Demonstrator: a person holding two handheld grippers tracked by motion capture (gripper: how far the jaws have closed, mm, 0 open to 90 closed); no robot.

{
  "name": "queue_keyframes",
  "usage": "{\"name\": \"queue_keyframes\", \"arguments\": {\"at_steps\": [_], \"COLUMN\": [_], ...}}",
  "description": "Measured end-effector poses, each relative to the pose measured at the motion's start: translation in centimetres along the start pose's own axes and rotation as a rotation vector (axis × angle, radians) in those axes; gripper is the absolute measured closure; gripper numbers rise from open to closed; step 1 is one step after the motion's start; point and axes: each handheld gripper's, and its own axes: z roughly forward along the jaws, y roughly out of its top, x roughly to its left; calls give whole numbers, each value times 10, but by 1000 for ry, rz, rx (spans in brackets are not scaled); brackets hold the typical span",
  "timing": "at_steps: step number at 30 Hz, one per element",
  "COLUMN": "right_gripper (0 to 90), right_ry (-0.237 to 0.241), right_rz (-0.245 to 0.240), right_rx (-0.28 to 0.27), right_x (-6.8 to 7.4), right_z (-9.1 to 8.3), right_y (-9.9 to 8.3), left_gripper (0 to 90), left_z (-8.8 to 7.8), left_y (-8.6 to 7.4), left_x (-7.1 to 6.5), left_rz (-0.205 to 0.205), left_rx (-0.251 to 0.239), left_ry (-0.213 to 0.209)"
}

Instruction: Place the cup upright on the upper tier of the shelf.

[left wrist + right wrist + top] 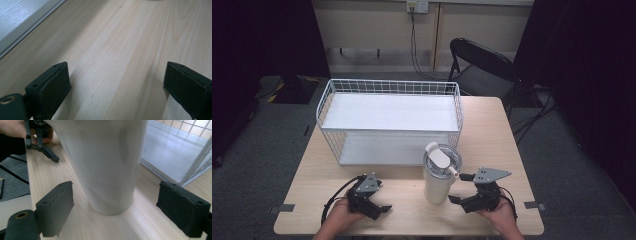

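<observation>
Right gripper, jaws apart, lines up beside upright tumbler near the surface's front edge, ready to clamp; left gripper idles, jaws apart.

Overhead lighting is even and moderate on the table; the surrounding room is dark. Shadows are soft and short. The white tumbler is slightly blurred at close range. High view resolution is low.

High view overlooks the table; both gripper views skim it closely.
</observation>
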Motion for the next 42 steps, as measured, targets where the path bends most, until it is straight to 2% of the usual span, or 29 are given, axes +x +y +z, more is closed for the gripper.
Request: {"name": "queue_keyframes", "arguments": {"at_steps": [7, 12, 16, 17, 25, 30, 36, 42], "right_gripper": [127, 127, 127, 123, 118, 96, 83, 74], "right_ry": [25, 44, 51, 67, 38, 43, 41, 68], "right_rz": [-14, 16, 7, 0, -19, -46, -50, -57], "right_rx": [-26, -73, -77, -78, -101, -118, -158, -196], "right_x": [6, 5, 5, 5, 5, 5, 5, 1], "right_z": [4, 9, 12, 13, 21, 29, 36, 42], "right_y": [7, 11, 12, 12, 17, 18, 15, 13], "left_gripper": [62, 62, 62, 62, 62, 62, 62, 62], "left_z": [0, 0, 0, 0, 0, 0, 0, 0], "left_y": [0, 0, 0, 0, 0, 0, 0, 0], "left_x": [0, 0, 0, 0, 0, 0, 0, 0], "left_rz": [0, 1, 0, 1, 3, 2, 2, 2], "left_rx": [0, 1, 0, 0, 2, 1, 3, 2], "left_ry": [0, 0, 0, 0, 0, 0, 0, 0]}}
